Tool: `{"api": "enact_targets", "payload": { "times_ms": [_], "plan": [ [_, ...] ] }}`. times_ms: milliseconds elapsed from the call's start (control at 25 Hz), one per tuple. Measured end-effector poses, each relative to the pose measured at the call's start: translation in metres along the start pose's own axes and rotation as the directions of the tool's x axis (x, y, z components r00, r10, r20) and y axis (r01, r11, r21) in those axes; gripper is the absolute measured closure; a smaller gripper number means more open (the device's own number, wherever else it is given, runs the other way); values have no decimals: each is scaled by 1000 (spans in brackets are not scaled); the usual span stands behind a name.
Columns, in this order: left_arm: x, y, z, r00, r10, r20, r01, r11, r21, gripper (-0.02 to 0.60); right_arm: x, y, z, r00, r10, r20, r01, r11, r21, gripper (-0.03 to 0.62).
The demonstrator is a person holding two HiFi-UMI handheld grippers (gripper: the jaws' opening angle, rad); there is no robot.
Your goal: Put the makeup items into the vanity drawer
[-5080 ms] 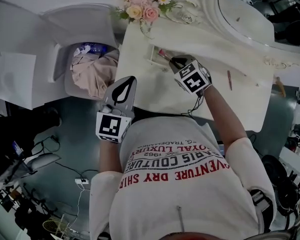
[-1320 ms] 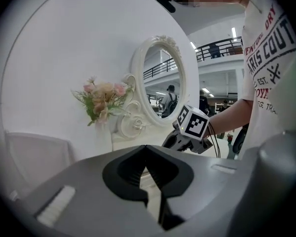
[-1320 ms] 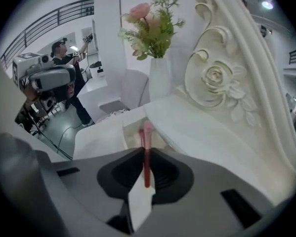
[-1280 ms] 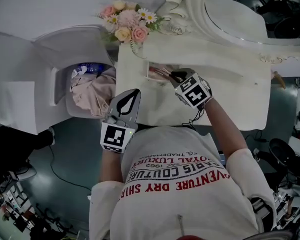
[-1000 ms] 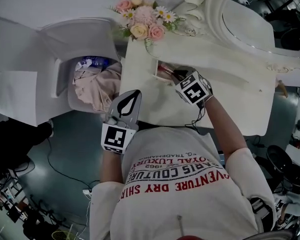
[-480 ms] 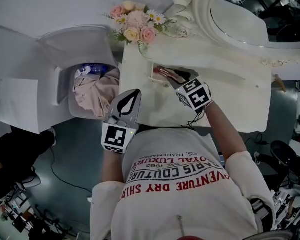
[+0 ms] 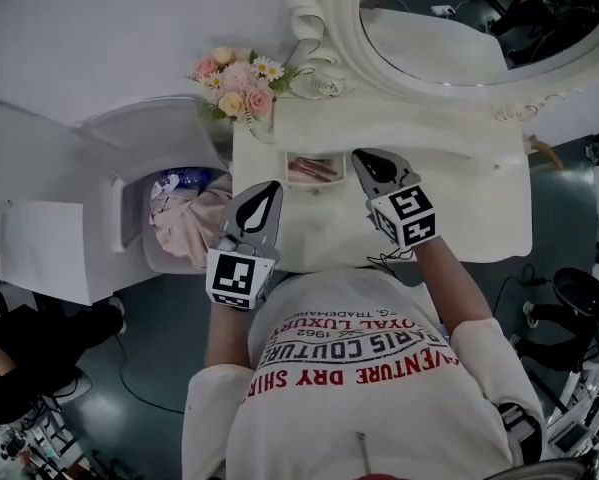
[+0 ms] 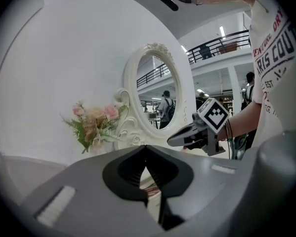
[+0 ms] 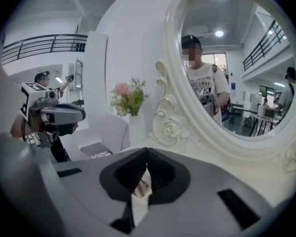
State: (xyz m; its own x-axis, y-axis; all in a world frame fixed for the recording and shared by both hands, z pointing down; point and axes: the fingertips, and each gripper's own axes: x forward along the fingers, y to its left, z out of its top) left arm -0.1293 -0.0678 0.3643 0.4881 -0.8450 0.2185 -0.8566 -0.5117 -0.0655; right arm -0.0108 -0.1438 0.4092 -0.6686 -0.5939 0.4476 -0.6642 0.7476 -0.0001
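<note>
Now we have the right claw (image 7: 365, 158) up and out of the drawer (image 7: 315, 185). Half a second ago its tips were down among the makeup items (image 7: 312, 169), and at this moment it hangs above the vanity top (image 7: 469, 178), just to the right of the open drawer. Its jaws have just been closing and are clenched tip to tip with nothing between them, so we take it that its load has been dropped off. The makeup items lie inside the drawer, a pinkish cluster of sticks we cannot tell apart from here. Our left claw (image 7: 268, 189) has lifted a little too and hovers at the vanity's front edge, left of the drawer. It is likewise clenched and empty. A thin stick that lay on the right part of the top a few seconds ago is no longer there, and we see no other loose makeup on the top. We judge the putting-in done or nearly so, with the drawer not yet pushed shut, which looks like our next job
</note>
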Motion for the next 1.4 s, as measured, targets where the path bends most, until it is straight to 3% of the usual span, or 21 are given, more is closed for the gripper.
{"api": "enact_targets", "payload": {
  "times_ms": [200,360,520,840,1400],
  "plan": [
    [15,5,15,1000,17,2,-17,1000,20,575,-29,-16,22,988,-63,140,65,998,-9,585],
    [25,7,29,999,20,27,-20,1000,-20,575,-49,-24,35,968,-91,235,98,995,-18,585],
    [34,1,39,999,-1,37,1,1000,-3,575,-65,-29,46,945,-103,309,115,993,-19,586],
    [44,-6,41,999,-34,34,34,999,18,575,-72,-36,49,937,-108,331,125,992,-30,586],
    [40,5,40,999,-11,36,10,1000,29,575,-59,-25,54,940,-75,333,94,995,-43,586]
  ]
}}
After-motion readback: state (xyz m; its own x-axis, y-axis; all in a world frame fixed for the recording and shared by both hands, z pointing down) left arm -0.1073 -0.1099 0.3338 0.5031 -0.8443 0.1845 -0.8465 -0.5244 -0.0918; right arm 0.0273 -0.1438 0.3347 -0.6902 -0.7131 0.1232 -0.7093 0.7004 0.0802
